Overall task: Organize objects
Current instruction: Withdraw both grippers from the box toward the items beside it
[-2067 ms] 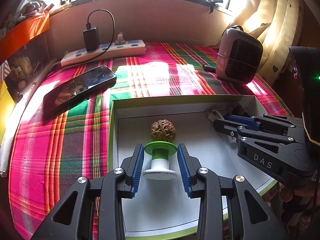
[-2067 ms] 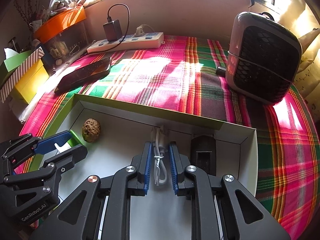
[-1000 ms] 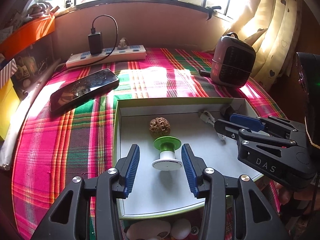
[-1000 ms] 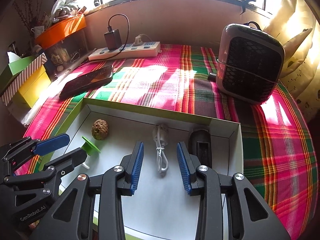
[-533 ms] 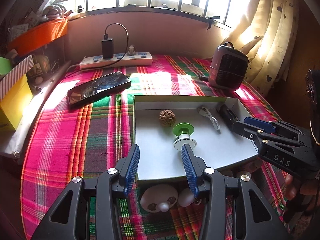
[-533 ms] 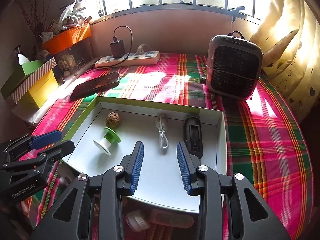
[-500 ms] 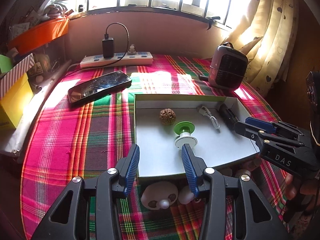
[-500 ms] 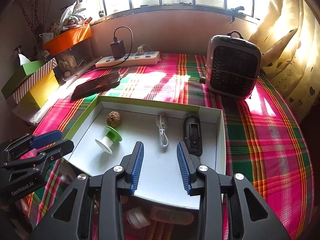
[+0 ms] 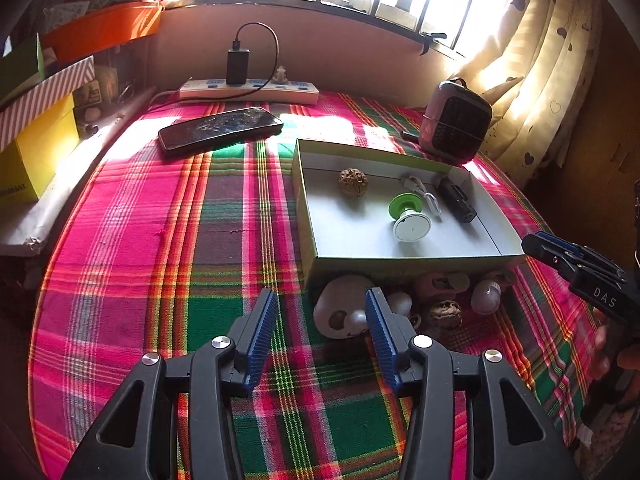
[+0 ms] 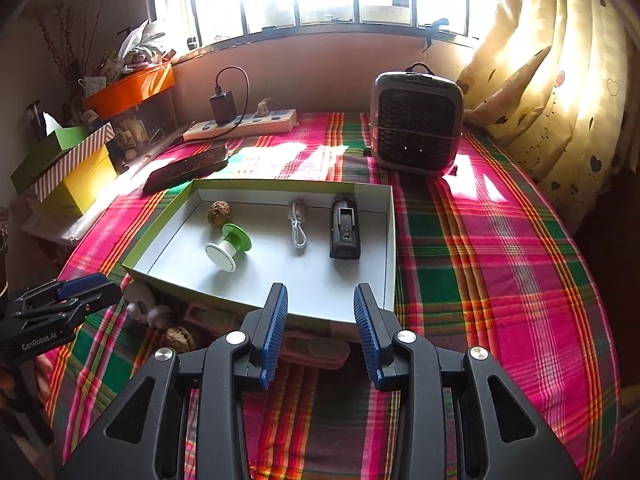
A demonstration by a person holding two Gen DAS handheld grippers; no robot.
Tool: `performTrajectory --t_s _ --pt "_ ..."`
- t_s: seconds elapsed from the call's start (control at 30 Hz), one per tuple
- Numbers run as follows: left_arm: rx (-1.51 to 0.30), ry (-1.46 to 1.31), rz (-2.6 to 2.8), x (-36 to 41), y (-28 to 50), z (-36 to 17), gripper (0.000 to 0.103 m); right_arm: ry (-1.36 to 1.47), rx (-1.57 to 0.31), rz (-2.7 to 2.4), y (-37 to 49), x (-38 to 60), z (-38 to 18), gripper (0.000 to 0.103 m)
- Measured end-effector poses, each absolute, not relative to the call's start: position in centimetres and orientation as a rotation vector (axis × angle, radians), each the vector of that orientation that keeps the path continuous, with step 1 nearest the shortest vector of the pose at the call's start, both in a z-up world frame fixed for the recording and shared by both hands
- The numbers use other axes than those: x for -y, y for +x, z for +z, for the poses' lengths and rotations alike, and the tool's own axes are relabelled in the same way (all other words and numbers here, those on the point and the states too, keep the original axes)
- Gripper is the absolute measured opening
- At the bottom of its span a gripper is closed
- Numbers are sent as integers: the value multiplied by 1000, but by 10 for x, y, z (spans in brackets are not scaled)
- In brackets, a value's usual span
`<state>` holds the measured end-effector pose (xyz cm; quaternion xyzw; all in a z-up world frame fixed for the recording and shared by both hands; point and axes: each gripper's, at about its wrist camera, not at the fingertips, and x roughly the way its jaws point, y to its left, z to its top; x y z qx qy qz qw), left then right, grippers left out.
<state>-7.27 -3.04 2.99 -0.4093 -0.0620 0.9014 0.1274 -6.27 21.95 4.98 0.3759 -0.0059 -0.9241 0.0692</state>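
Observation:
A shallow white box with a green rim (image 9: 400,258) lies on the plaid cloth. It holds a walnut (image 9: 352,182), a green-and-white spool (image 9: 408,220), a coiled white cable (image 9: 424,196) and a black device (image 9: 456,200). In front of the box lie a white rounded object (image 9: 340,312), a second brown nut (image 9: 444,314), a pink item (image 10: 316,350) and several small pieces. My left gripper (image 9: 320,300) hovers over the cloth short of the box, its jaws opening and its pads touching nothing. My right gripper (image 10: 320,296) stands open at the box's near edge, holding nothing.
A black phone (image 9: 220,130) and a power strip with a charger (image 9: 248,92) lie at the back left. A small heater (image 10: 416,124) stands at the back right by the curtain. Stacked yellow and striped boxes (image 9: 36,152) line the left edge.
Both grippers have drawn back out of the box, which now looks smaller and farther. The small objects in front of it have come into view. The left jaws stand slightly wider.

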Motion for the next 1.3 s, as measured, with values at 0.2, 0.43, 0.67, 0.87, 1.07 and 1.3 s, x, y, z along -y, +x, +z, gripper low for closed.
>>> performTrajectory --t_s 0.2,0.43,0.67,0.87,1.07,1.3 --pt "207 -1184 2591 33 -66 25 46 1145 49 -2810 -46 -233 44 36" --pt "246 -1193 2550 35 -67 20 47 1177 97 -2806 -38 -243 32 46" --pt "254 -1218 2525 33 -71 12 47 1209 110 -2737 -48 -241 20 46" --pt "257 -1230 2519 31 -74 8 47 1178 103 -2706 -50 -239 17 46" --pt "245 -1236 2528 29 -79 8 47 1140 105 -2674 -47 -235 20 46" --pt "237 -1244 2541 25 -85 9 47 1077 63 -2599 -47 -218 23 46"
